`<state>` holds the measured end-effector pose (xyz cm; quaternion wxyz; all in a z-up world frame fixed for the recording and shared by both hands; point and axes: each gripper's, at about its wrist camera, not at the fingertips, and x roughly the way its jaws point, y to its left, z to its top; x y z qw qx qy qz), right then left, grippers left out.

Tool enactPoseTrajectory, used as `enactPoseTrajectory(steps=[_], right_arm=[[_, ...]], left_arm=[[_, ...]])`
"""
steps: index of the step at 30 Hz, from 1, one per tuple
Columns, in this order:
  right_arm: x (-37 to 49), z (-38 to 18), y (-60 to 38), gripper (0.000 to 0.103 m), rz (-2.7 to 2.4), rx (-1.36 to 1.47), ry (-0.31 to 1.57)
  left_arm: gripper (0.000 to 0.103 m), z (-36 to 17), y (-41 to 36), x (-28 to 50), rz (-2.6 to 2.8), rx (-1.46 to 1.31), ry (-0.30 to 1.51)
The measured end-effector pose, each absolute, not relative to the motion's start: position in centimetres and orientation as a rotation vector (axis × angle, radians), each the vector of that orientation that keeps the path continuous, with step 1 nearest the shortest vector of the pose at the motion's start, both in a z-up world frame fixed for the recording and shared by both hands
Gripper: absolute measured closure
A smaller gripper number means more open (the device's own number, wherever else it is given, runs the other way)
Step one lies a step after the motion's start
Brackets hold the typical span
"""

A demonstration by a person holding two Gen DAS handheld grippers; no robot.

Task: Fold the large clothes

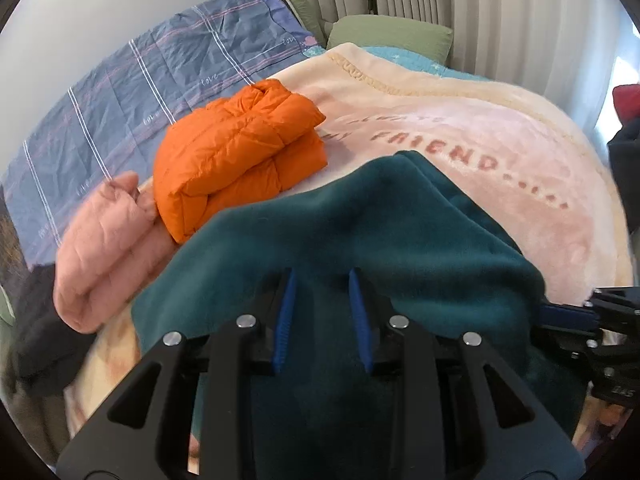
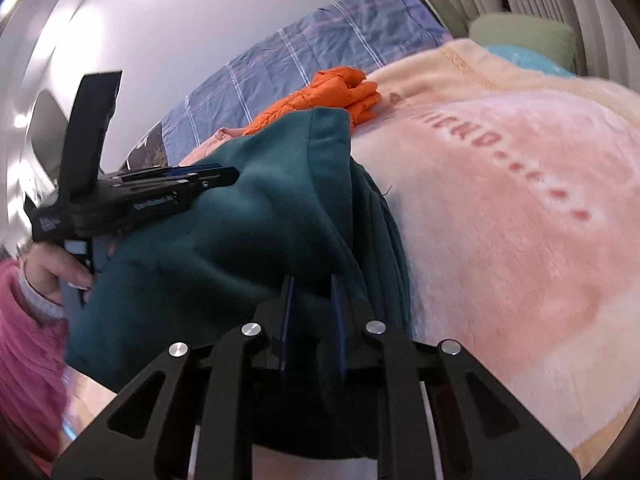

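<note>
A dark teal fleece garment lies partly folded on the pink blanket. My left gripper hangs over its middle with the blue pads apart and smooth teal cloth showing in the gap, not pinched. In the right wrist view the left gripper lies edge-on across the garment's upper left. My right gripper is shut on a thick fold of the teal garment at its right edge. In the left wrist view the right gripper clamps that same edge at the far right.
A folded orange puffer jacket and a folded pink garment sit to the left on the bed. A blue plaid quilt lies behind them, green pillows and a curtain beyond. A hand in a pink sleeve holds the left gripper.
</note>
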<state>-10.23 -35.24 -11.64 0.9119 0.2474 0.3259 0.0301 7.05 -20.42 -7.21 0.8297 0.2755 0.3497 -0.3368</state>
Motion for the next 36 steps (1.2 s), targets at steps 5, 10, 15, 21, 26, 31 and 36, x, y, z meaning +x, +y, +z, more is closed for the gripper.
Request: enactPoseTrajectory(steps=[5,10,15,21,26,31,36], right_arm=[[-10.4,-11.3,-35.0,0.086,0.057,0.481,0.678],[-9.9,-11.4,-34.4,0.086,0.045,0.452,0.690],[-9.0,-11.8,-34.3,0.086,0.019,0.415,0.697],[-9.1,-11.7,-34.3,0.086,0.037,0.419,0.708],[-9.1,-11.4,-34.3,0.085,0.039,0.403,0.707],[-8.9,-11.6,-34.7,0.085,0.042,0.422,0.706],[-9.0,-11.6,-34.4,0.085,0.045,0.419,0.702]], left_arm=[[0.083,-5.8,-23.2,6.8,-0.726,0.640,0.723],[0.082,-4.6,-28.6,7.9,-0.810,0.716,0.711],[0.044,-11.9,-31.5,13.7,-0.762,0.787,0.982],[0.043,-11.2,-30.0,13.3,-0.747,0.724,0.932],[0.042,-7.4,-28.6,10.5,-0.716,0.739,0.775],[0.081,-1.7,-22.0,11.9,-0.664,0.601,0.718],[0.091,-3.6,-15.1,16.0,-0.643,0.443,0.883]])
